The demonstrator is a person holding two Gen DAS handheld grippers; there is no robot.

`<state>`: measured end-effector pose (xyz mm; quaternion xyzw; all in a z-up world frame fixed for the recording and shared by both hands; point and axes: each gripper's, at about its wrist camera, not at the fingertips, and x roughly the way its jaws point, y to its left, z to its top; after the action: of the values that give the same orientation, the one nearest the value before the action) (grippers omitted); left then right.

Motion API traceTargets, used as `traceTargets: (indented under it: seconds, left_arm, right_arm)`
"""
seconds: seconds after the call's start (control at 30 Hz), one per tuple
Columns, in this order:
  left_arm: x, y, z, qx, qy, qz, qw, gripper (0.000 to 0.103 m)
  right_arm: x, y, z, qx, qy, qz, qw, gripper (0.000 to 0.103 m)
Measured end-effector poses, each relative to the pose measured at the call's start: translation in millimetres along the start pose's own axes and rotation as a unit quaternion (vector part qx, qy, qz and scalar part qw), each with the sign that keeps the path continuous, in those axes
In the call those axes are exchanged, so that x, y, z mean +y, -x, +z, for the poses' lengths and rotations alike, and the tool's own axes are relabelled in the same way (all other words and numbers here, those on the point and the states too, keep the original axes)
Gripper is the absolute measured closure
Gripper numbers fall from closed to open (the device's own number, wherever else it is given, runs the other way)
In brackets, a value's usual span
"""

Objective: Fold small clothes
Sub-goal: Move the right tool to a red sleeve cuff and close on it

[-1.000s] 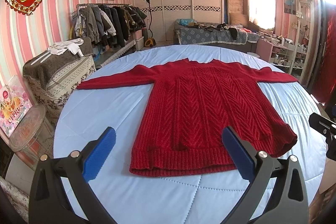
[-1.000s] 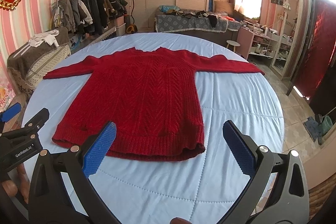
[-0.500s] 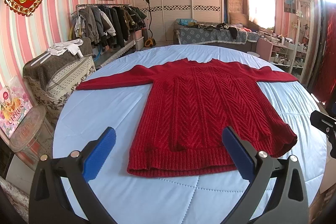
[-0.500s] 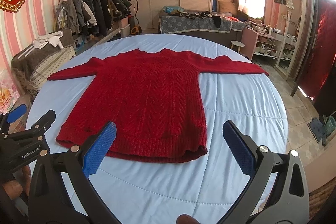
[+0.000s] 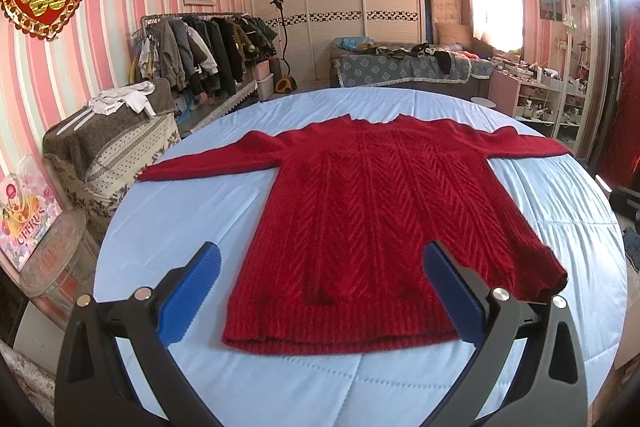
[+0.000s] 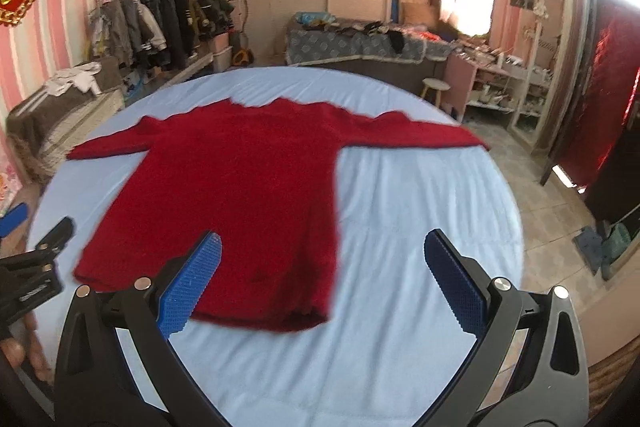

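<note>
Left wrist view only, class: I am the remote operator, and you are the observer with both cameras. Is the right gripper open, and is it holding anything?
Observer: It is open. In the right wrist view the right gripper has its jaws wide apart and grips nothing.
Operator: What is it aimed at?
Observer: It is aimed at the right hem corner of the red sweater, which shows between its fingers. Bare blue bedsheet fills the rest of the gap.
Operator: Can that camera see my left gripper?
Observer: Yes. The left gripper shows at the picture's left edge, near the hem's left corner.
</note>
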<state>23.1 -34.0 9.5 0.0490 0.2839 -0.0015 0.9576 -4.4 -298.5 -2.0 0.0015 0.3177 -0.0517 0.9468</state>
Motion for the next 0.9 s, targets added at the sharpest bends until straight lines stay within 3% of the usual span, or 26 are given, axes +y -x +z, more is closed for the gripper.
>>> traceTargets:
  seconds: [0.1, 0.2, 0.37, 0.57, 0.77, 0.9]
  left_arm:
    - [-17, -6, 11, -0.008, 0.000, -0.003, 1.0000, 0.001]
    - [-35, -13, 19, -0.012, -0.005, -0.004, 0.9999, 0.001]
    - [-72, -35, 41, -0.019, -0.014, -0.007, 0.9997, 0.001]
    - [-96, -52, 51, -0.016, 0.001, -0.024, 0.9996, 0.001]
    - [-115, -71, 52, -0.012, -0.011, -0.013, 0.9998, 0.001]
    - [-127, -95, 59, -0.003, -0.007, -0.003, 1.0000, 0.001]
  right_arm:
    - [-28, -11, 13, -0.010, 0.007, -0.050, 0.999, 0.003]
    - [-58, -26, 25, -0.006, -0.001, -0.073, 0.997, 0.003]
    - [-99, -39, 44, -0.017, -0.019, -0.071, 0.997, 0.003]
    - [-148, -86, 71, -0.005, -0.024, -0.020, 0.999, 0.003]
    - [-210, -143, 96, 0.014, -0.038, -0.088, 0.995, 0.003]
    - [-239, -178, 104, 0.021, -0.050, -0.092, 0.994, 0.003]
